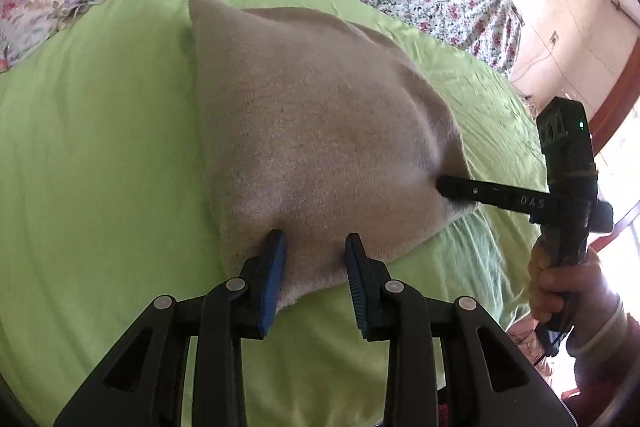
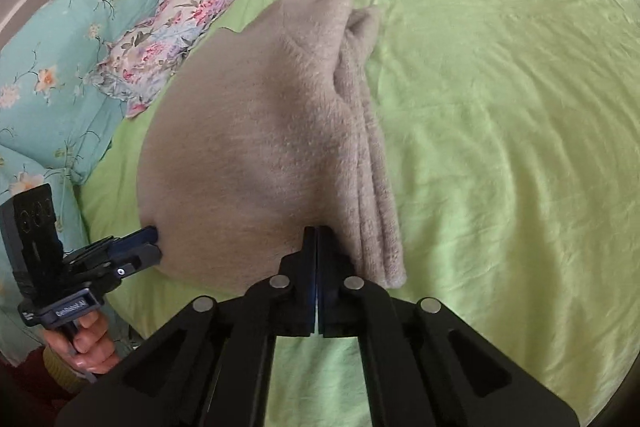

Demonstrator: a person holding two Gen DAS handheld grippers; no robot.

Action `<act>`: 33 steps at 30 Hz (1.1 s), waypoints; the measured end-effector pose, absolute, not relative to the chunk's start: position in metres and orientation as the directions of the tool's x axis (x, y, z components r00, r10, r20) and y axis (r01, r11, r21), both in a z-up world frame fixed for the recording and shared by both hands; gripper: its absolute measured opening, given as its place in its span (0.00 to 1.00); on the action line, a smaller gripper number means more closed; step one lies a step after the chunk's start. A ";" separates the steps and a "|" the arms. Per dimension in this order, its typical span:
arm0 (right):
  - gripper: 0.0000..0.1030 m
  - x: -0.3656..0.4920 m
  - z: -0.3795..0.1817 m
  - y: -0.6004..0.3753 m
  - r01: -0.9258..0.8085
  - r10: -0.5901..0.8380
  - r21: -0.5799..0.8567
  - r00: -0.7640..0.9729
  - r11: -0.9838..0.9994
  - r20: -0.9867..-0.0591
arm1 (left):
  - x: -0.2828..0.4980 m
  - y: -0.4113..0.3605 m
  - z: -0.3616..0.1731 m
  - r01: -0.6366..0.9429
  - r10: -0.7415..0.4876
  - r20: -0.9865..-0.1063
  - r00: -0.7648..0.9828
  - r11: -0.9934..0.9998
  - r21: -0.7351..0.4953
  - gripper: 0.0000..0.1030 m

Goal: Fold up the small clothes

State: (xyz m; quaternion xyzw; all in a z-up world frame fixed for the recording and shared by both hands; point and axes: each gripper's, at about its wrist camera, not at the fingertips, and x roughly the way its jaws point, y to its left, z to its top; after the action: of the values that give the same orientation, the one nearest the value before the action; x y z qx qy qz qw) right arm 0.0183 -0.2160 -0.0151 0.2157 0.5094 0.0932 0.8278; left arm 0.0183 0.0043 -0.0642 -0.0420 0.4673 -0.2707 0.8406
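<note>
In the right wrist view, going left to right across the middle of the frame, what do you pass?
Teal floral pillow → pale floral cushion → beige fleece garment → its stacked folded edges → bare green sheet.

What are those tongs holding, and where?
The right tongs pinch the beige cloth at its near edge by the folded layers; the left tongs stand open around the edge.

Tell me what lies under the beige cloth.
The beige cloth rests on the green sheet, which shows all around it. Its own folded layers stack along one edge. Whatever lies directly beneath its middle is covered and cannot be seen.
</note>
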 end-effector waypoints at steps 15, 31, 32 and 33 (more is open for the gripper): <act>0.00 0.012 -0.012 -0.229 0.079 0.341 0.427 0.480 0.901 -0.808 | -0.008 0.007 -0.064 0.437 -0.459 -0.781 0.425 0.859 -0.267 0.36; 0.03 -0.010 0.002 -0.229 0.106 0.292 0.385 0.479 0.917 -0.828 | -0.010 0.009 -0.060 0.387 -0.427 -0.811 0.400 0.881 -0.273 0.38; 0.04 -0.013 0.004 -0.229 0.108 0.289 0.384 0.482 0.917 -0.827 | -0.011 0.007 -0.059 0.388 -0.419 -0.815 0.401 0.883 -0.263 0.38; 0.04 -0.015 0.005 -0.230 0.109 0.290 0.385 0.483 0.916 -0.826 | -0.011 0.007 -0.060 0.388 -0.413 -0.818 0.400 0.885 -0.257 0.38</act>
State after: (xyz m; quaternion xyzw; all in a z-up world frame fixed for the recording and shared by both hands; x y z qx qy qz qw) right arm -0.0146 -0.2300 0.0050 0.1972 0.5054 0.0540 0.8383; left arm -0.0109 0.0073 -0.0601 -0.0126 0.4928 -0.2394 0.8365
